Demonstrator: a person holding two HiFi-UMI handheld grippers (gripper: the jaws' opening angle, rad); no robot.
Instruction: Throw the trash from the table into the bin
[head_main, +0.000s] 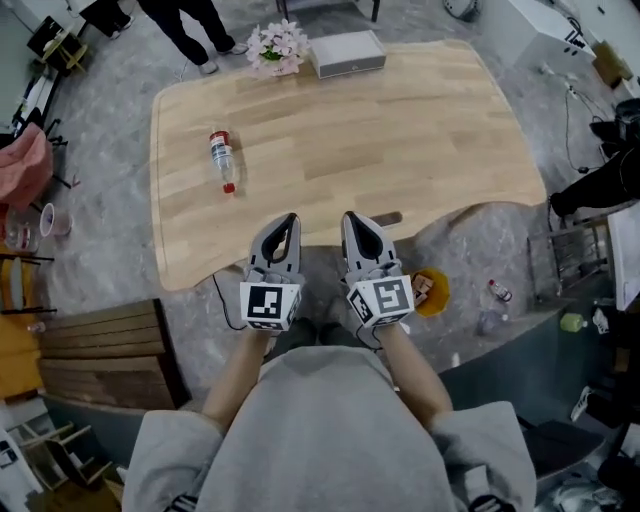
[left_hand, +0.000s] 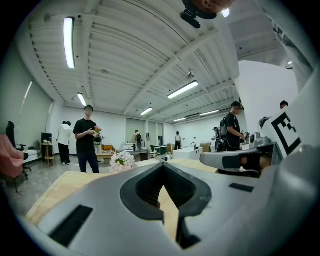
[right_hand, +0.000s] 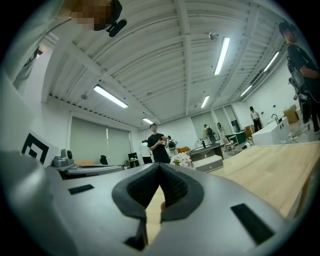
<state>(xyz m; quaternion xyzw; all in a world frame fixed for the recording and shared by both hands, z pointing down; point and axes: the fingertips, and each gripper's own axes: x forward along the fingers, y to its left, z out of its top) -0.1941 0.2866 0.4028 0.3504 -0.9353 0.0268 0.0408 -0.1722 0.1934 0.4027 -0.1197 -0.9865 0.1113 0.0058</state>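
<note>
Left tongs (head_main: 284, 224) and right tongs (head_main: 356, 222), both closed and empty, side by side over the near edge of the tabletop (head_main: 420, 130). Plastic bottle (head_main: 224, 161) lies on the tabletop, beyond and left of them. Flowers (head_main: 277, 45) and grey box (head_main: 347, 52) at far edge.

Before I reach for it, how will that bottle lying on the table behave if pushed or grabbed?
The bottle lies on its side on the wooden table, so a sideways nudge will probably roll it. It looks like clear thin plastic, so it is likely light and may dent or slip under a hard squeeze. Whether liquid is inside, I can't tell.
</note>
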